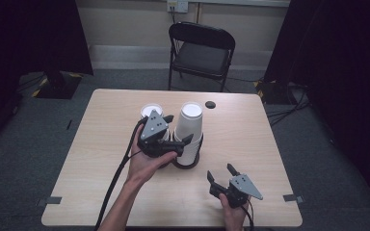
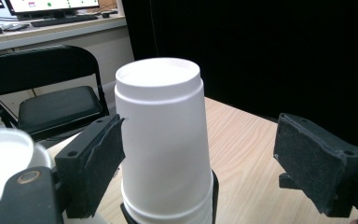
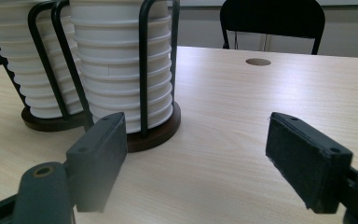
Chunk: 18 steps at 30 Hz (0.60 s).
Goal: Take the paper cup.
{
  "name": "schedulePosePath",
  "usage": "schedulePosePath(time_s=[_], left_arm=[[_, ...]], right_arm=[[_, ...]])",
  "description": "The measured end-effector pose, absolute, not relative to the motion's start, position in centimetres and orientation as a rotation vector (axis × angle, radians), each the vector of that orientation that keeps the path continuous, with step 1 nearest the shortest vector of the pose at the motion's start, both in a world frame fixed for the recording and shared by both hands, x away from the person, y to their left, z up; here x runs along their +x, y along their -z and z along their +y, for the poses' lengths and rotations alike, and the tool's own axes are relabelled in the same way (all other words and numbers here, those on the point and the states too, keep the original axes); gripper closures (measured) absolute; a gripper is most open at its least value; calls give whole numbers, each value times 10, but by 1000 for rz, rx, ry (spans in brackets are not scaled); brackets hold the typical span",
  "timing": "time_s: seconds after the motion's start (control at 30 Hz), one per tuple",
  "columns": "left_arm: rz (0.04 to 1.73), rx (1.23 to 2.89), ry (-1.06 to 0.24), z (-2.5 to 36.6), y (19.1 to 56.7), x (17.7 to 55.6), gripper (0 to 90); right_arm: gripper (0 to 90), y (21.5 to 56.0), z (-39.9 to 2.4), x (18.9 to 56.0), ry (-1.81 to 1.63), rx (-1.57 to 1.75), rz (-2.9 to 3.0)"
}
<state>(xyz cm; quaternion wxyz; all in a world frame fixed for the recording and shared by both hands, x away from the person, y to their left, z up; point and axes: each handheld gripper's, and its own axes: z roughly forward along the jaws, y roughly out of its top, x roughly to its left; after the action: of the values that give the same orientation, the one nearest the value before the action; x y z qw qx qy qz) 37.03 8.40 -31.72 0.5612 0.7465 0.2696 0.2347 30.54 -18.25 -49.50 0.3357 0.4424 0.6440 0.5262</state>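
Light wood table [image 1: 250,144] in a dark-curtained room, black folding chair [image 1: 200,53] at the far edge. Mid-table I see two wire holders w/ stacks of upside-down white foam cups: taller stack [image 1: 189,132] on the right, shorter stack [image 1: 151,111] just beside it on the left. My left gripper [image 1: 177,129] sits up at the taller stack; jaws spread around the top cup [image 2: 163,135], one pad [image 2: 100,163] at its wall, other pad well clear, so no pinch. My right gripper [image 1: 220,174] is low near the table's near edge, well apart from the stacks, jaws wide, nothing between them.
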Motion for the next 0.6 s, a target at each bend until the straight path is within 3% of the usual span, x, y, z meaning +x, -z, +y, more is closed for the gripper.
schedulePosePath(time_s=[0.6], left_arm=[[694,1829,-536,63,298,417,157]], right_arm=[[207,495,-183,305,-1379,1150,1689]])
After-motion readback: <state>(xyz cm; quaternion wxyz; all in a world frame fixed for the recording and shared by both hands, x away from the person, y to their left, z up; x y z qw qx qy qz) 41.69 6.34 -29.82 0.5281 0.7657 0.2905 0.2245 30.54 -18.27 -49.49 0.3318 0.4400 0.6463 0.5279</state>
